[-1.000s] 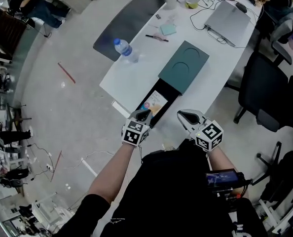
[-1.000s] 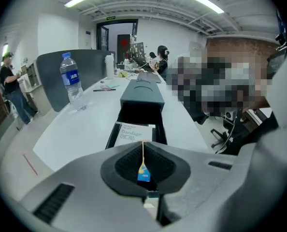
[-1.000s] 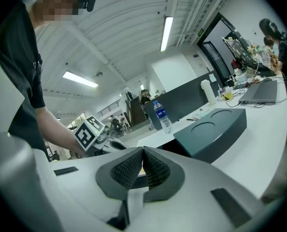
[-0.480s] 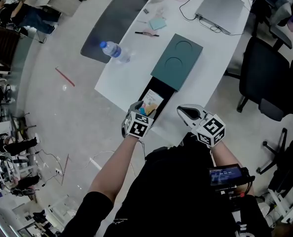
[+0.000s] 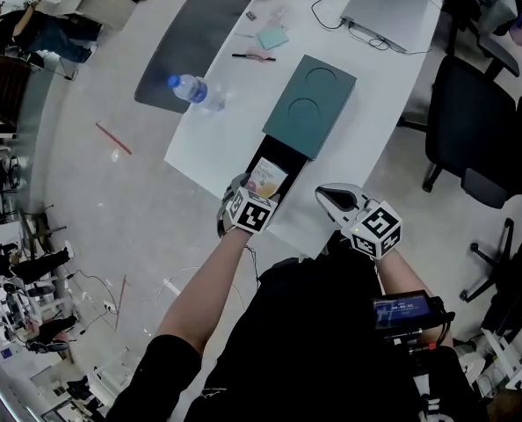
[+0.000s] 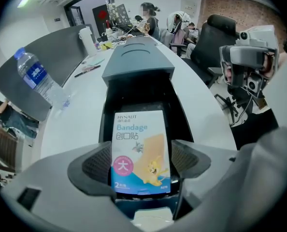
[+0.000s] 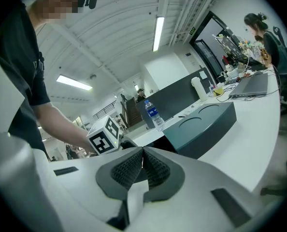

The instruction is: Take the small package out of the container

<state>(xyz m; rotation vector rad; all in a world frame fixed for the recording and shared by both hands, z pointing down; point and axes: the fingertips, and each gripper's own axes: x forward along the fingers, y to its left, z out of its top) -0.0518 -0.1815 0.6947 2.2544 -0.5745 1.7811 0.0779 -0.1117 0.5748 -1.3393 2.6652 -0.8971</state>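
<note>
Teal container lies on the white bench at mid-frame. Its black tray stands out at the near end. Inside the tray the small package, a bandage pack, lies flat and face up. The left claw points down over it; its jaws have just been opening and stand wide, with the package between them, unpressed. The right claw, lower right in the head view, is closed and empty.
</note>
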